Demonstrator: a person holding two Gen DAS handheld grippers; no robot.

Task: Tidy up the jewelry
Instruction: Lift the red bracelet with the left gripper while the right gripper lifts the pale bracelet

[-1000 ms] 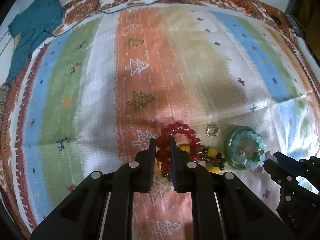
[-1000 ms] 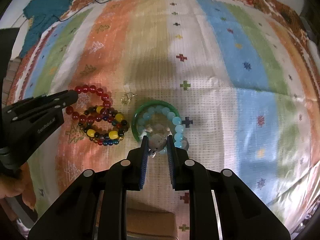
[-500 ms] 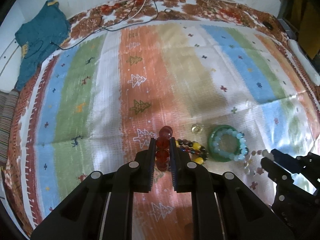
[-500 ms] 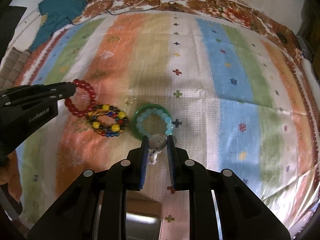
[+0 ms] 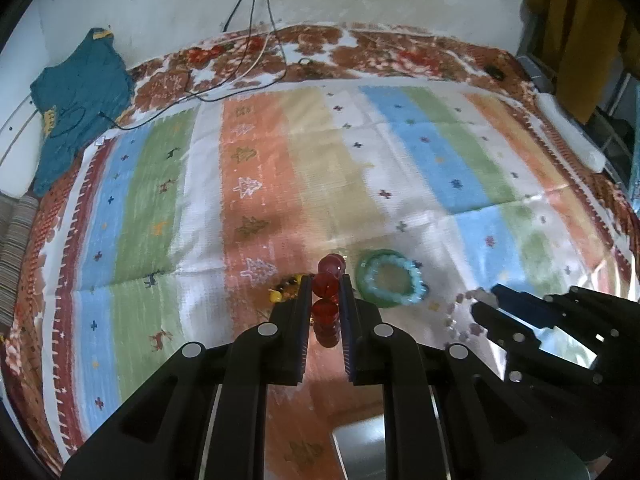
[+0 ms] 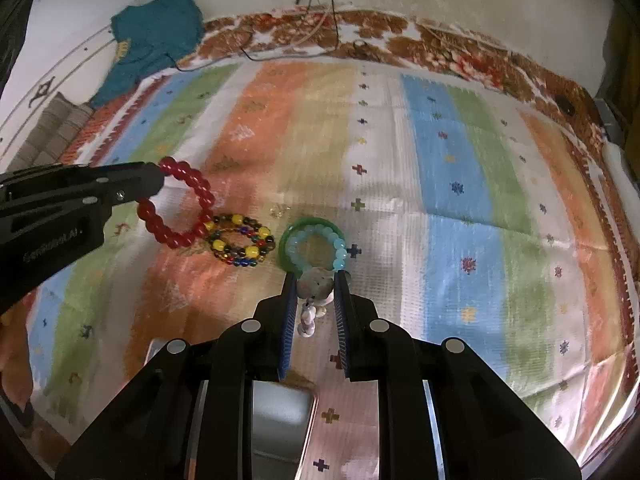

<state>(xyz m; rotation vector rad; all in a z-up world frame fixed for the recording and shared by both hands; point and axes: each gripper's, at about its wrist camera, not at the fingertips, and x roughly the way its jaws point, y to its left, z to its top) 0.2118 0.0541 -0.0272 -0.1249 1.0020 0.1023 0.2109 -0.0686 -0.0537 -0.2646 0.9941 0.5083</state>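
Observation:
My left gripper [image 5: 326, 282] is shut on a red bead bracelet [image 5: 326, 286], which hangs off the striped cloth [image 5: 280, 152]. From the right wrist view the same red bead bracelet [image 6: 180, 208] dangles from the left gripper [image 6: 154, 184]. My right gripper [image 6: 316, 280] is shut on a grey stone pendant [image 6: 316, 284] with a pale bead strand [image 6: 308, 320] trailing below. On the cloth lie a multicolour bead bracelet [image 6: 240, 246], a green bangle [image 6: 310, 226] with a light blue bead bracelet [image 6: 320, 246] inside it, and a small gold ring [image 6: 280, 211].
A teal garment [image 5: 76, 100] lies at the far left corner. Cables [image 5: 248, 32] run along the back wall onto the cloth's edge. A shiny metal tray [image 6: 280, 420] sits below the right gripper, near the front edge. A white bar [image 5: 568, 132] rests at the right.
Both grippers have risen and drawn back. The red bracelet has come up off the cloth with the left gripper, and the pendant strand has lifted away from the green bangle.

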